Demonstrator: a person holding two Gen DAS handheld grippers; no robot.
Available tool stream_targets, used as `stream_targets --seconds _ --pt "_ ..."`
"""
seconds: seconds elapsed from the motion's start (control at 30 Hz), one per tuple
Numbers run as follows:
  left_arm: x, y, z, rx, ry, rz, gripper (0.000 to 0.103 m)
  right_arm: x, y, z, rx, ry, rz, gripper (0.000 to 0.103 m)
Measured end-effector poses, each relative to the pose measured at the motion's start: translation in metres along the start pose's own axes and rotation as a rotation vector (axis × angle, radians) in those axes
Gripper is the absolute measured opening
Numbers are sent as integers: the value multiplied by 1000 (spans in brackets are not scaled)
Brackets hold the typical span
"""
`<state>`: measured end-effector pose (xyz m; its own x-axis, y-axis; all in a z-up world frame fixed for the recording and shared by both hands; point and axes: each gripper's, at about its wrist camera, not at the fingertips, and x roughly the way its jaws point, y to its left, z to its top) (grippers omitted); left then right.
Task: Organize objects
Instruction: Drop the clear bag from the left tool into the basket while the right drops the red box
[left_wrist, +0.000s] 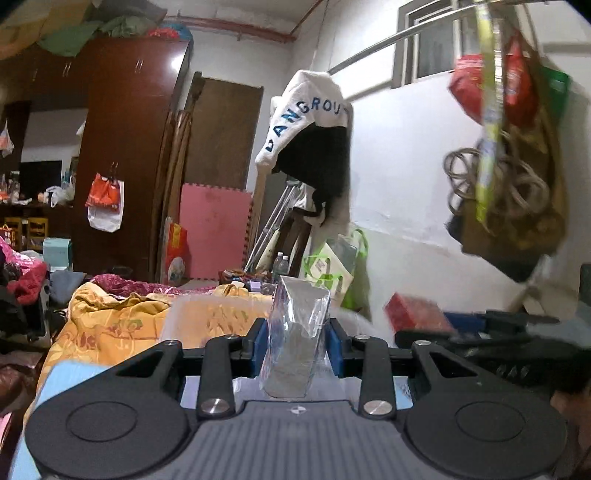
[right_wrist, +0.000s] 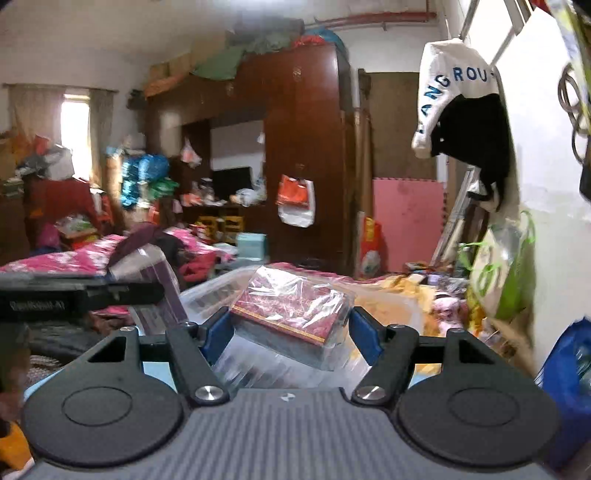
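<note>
Red box (right_wrist: 291, 317), plastic-wrapped: held tilted between jaws of right gripper (right_wrist: 291, 325), above clear plastic bin (right_wrist: 207, 291). Grey box (left_wrist: 297, 332), also wrapped: upright, clamped in jaws of left gripper (left_wrist: 297, 343). Bed with yellow quilt (left_wrist: 107, 321) beyond. White cap (left_wrist: 306, 114) hangs on rail by wall.

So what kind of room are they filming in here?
Most likely a cluttered home bedroom: a tall dark wooden wardrobe with bundles piled on top, a bed under a pink floral quilt, and a white lettered garment hanging from a rail by the wall.
</note>
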<state>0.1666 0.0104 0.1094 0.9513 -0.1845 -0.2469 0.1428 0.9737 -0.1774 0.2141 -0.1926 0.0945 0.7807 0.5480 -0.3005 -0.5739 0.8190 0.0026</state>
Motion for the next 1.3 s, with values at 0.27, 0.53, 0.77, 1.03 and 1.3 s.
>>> stream_targets --seconds 0.27,0.53,0.77,1.03,1.3 --pt "89 4 27 13 143 140 38 69 -30 12 -6 168 -61 71" --pt "98 6 15 52 116 244 84 67 -29 -5 -52 156 -104 98" --pt "58 7 7 108 40 226 90 21 -26 -19 -41 133 -31 103" --pt "34 -9 2 149 54 205 99 -8 -17 -41 -78 107 -111 103" --pt "28 -35 -11 196 106 164 99 -12 -29 -41 19 63 -158 103"
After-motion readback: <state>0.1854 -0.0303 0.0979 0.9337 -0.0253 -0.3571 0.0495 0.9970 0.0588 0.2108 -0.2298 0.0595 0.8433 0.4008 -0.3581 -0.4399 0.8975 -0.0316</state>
